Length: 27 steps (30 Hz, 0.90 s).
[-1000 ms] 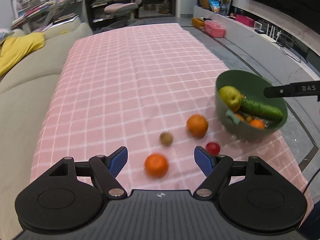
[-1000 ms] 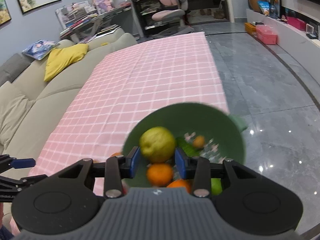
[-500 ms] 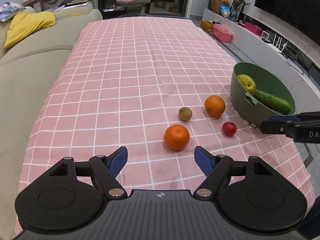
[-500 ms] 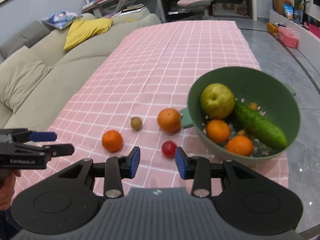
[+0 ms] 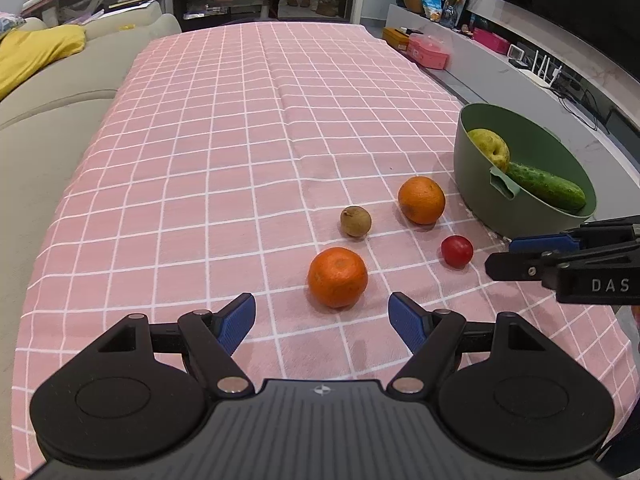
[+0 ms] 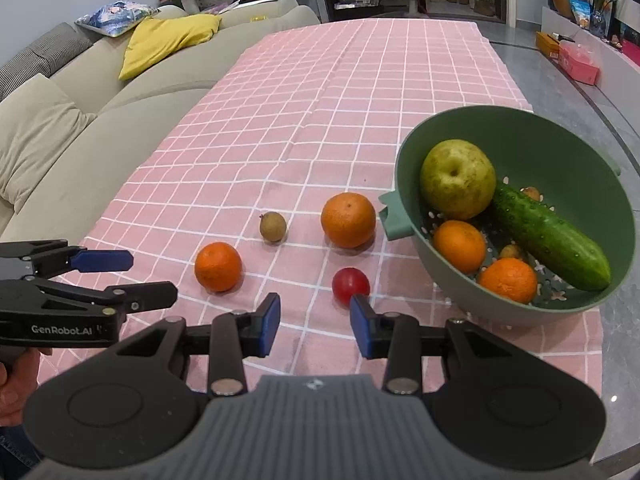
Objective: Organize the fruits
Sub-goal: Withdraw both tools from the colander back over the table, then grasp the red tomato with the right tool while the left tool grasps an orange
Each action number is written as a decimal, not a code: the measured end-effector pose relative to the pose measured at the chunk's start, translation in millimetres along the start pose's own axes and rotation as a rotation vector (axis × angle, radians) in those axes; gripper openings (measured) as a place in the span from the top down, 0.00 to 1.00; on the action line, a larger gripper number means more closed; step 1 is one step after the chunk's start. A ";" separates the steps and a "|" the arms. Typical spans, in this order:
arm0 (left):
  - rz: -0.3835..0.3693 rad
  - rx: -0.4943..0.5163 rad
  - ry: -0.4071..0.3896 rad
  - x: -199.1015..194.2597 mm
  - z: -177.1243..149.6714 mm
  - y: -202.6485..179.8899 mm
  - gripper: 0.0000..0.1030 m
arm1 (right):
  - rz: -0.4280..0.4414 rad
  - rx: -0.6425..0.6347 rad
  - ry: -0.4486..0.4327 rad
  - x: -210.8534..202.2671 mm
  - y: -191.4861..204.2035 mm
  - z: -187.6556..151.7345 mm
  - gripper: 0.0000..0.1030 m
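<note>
On the pink checked cloth lie a near orange [image 5: 337, 277] [image 6: 218, 266], a larger orange [image 5: 421, 200] [image 6: 348, 220], a small brown fruit [image 5: 355, 221] [image 6: 273, 227] and a small red fruit [image 5: 457, 251] [image 6: 350, 285]. The green bowl [image 5: 480, 184] [image 6: 404, 160] at the right holds a yellow-green apple [image 6: 458, 179], a cucumber [image 6: 550, 236] and two small oranges. My left gripper [image 5: 322, 318] is open and empty, just short of the near orange. My right gripper [image 6: 315, 318] is open and empty, just short of the red fruit.
A beige sofa [image 6: 80, 120] with a yellow cushion [image 6: 168, 42] runs along the table's left side. The table's right edge drops to a grey floor beside the bowl. A low TV shelf [image 5: 532, 80] with boxes stands at the far right.
Both grippers have drawn back from the bowl toward the table's near end and lowered. The loose fruits now lie straight ahead of them. Both stay open and empty.
</note>
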<state>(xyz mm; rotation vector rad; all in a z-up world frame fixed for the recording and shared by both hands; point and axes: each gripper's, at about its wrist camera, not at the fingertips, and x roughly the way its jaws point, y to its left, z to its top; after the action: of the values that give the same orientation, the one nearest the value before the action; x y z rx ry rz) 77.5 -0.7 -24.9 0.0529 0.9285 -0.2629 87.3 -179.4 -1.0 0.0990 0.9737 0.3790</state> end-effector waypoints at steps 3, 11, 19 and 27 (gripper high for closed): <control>-0.002 0.019 0.008 7.6 1.4 -2.6 0.14 | -0.006 0.001 0.012 5.0 -0.8 1.0 0.65; -0.015 0.047 0.022 22.8 6.7 -2.7 0.14 | 0.000 -0.099 0.001 10.7 10.3 21.8 0.65; -0.024 0.077 0.040 43.1 9.4 -2.1 0.16 | -0.108 -0.099 0.059 35.7 13.9 11.5 0.65; -0.045 0.069 0.060 59.2 10.9 2.0 0.17 | -0.119 -0.005 0.080 54.7 -3.0 11.0 0.66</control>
<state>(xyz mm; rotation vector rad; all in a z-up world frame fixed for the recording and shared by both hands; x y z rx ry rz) 120.2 -12.4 -65.6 0.1038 0.9809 -0.3361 124.6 -161.8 -38.6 0.0209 1.0524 0.2780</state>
